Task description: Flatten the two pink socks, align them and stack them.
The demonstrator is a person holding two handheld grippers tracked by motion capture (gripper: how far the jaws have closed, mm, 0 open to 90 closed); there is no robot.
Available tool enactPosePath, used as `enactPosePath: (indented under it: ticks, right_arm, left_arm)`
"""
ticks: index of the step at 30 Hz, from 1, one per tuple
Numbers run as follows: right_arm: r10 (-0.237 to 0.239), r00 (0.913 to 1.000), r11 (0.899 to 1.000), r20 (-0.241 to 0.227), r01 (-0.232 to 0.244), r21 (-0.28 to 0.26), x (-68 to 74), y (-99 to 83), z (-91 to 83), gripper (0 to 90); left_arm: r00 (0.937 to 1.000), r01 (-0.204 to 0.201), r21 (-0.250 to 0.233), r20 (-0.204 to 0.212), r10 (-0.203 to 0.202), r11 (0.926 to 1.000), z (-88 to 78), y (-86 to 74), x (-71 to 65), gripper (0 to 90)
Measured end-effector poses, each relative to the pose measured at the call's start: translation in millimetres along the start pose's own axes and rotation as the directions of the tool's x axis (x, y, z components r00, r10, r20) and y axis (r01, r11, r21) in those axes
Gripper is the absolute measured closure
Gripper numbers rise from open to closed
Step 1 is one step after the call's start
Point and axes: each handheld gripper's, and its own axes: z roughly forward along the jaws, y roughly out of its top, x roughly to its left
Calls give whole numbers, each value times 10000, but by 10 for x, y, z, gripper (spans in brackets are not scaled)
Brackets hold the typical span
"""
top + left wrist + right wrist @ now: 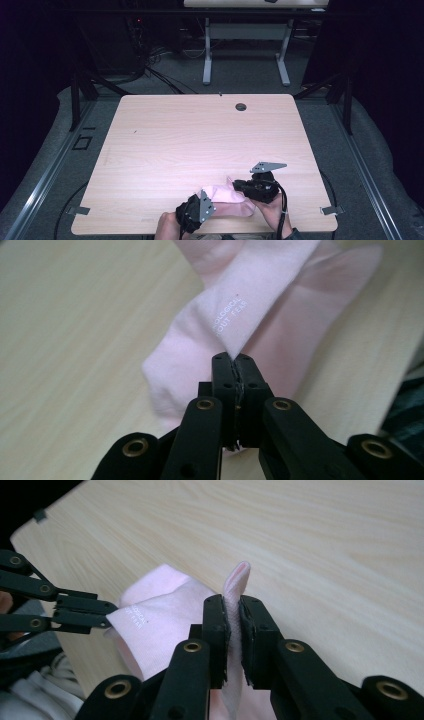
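A pale pink sock (227,199) lies at the near edge of the light wooden table (200,140), at about 6 o'clock on the tabletop, bunched between the two grippers. No box, tray or other container stands on the table.

The left gripper (234,365) has its jaws pressed together on a corner of the sock (240,330), with only a thin sliver of fabric between the pads. The pinched strip rises toward 1 o'clock in the left gripper view and carries small white printed lettering, partly readable but too small to make out in full. Beneath it the rest of the sock is rumpled into soft folds that rest on the wood.

The right gripper (233,625) is clamped on another fold of the sock (160,620); a rounded tip of fabric stands up above its jaws at 12 o'clock. In the right gripper view the left gripper (97,615) enters from 9 o'clock and holds the lettered edge.

In the high view the left gripper (210,200) sits at the sock's 8 o'clock side and the right gripper (239,186) at its 2 o'clock side, each held by a hand. A round grommet hole (241,106) sits near the table's far edge at 12 o'clock.
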Motion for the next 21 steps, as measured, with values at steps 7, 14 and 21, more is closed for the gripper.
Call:
enactPosePath:
  ticks: [7, 14, 21]
  right_arm:
    - [46, 9995, 9975, 310, -68, 697, -56, -160, 19, 814]
    - [7, 9994, 9967, 350, -35, 806, -63, -190, 38, 808]
    - [-151, 9990, 9975, 420, 121, 694, 9, -193, 26, 808]
  left_arm:
    - [9846, 1234, -236, 1280, -1194, 9921, -8, -77, 145, 536]
    - [9007, 4145, 183, 1345, -4130, 9099, -83, -303, 708, 442]
    - [8614, 4550, 970, 2039, -4651, 8852, 184, -241, 741, 602]
